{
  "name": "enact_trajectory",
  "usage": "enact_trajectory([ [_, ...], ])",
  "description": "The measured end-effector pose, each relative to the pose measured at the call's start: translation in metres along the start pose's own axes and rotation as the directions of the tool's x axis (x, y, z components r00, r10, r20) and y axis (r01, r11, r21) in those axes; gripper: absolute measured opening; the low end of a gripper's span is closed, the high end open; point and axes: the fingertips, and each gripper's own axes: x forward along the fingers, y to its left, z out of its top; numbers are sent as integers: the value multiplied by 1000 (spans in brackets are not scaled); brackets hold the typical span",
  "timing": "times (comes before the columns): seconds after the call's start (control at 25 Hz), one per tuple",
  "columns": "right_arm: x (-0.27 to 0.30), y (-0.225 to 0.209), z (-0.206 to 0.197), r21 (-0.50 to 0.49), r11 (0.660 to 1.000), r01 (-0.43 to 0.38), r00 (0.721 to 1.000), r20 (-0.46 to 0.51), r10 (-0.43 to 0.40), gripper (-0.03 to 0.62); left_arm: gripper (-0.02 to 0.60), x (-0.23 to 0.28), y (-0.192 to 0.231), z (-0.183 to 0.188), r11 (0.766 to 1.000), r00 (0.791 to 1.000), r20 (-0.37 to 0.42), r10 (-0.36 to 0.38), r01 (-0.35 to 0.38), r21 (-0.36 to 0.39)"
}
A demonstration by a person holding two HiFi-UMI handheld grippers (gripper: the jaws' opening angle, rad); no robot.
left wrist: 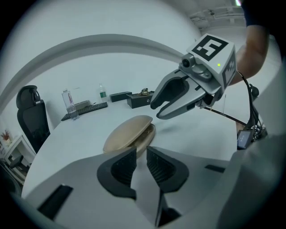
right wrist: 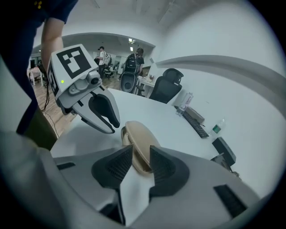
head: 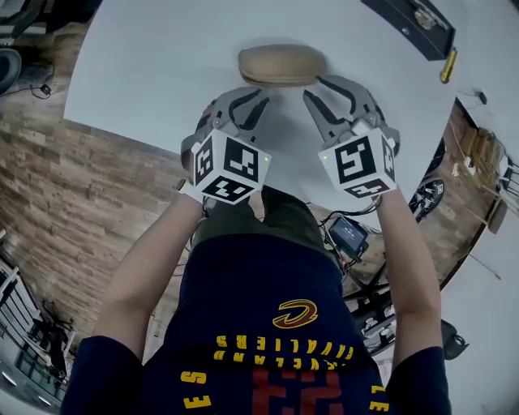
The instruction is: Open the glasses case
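Observation:
A tan oval glasses case (head: 280, 65) lies on the white table (head: 146, 73), its lid down with the seam along its side. Both grippers hover just short of it, apart from it. My left gripper (head: 253, 99) is open near the case's left end, nothing between its pads; in the left gripper view the case (left wrist: 129, 133) lies just past the jaws (left wrist: 140, 154). My right gripper (head: 315, 87) is open by the case's right end, and in the right gripper view the case (right wrist: 138, 138) shows through its empty gap (right wrist: 140, 154). Each gripper also shows in the other's view: the right (left wrist: 156, 112), the left (right wrist: 114, 128).
A black box (head: 409, 24) and a yellow item (head: 448, 65) sit at the table's far right. A keyboard (left wrist: 85, 111), a clear bottle (left wrist: 68, 103) and a black office chair (left wrist: 31, 118) lie beyond the case. The table's near edge runs just under the grippers.

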Motion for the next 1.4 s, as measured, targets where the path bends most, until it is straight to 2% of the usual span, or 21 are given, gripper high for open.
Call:
enact_trajectory([
  [0.24,16,3,-4,-138,990,25,999,-41,-31,133,67,13,-4,3,1000,1000,22,11,-10,-7],
  [0.4,25,7,-6,-218,974,60,995,-59,-74,133,79,18,-2,1,999,998,46,51,-52,14],
  [0.56,27,5,-9,-228,970,84,992,-70,-103,133,103,26,-1,-4,997,997,36,65,-66,30],
  [0.84,33,5,-12,-234,970,69,992,-85,-91,132,103,33,2,-3,996,997,42,70,-72,56],
  [0.96,37,2,-12,-239,967,82,990,-95,-107,127,103,35,6,-4,996,997,35,69,-71,48],
  [1.04,37,-1,-12,-215,973,87,990,-92,-109,101,103,35,5,-5,998,998,29,57,-58,36],
  [1.16,35,-6,-11,-177,981,73,992,-92,-91,87,103,37,4,-5,999,999,24,43,-43,26],
  [1.4,31,-13,-5,-183,981,57,993,-90,-74,69,103,36,5,-5,999,999,25,40,-40,17],
])
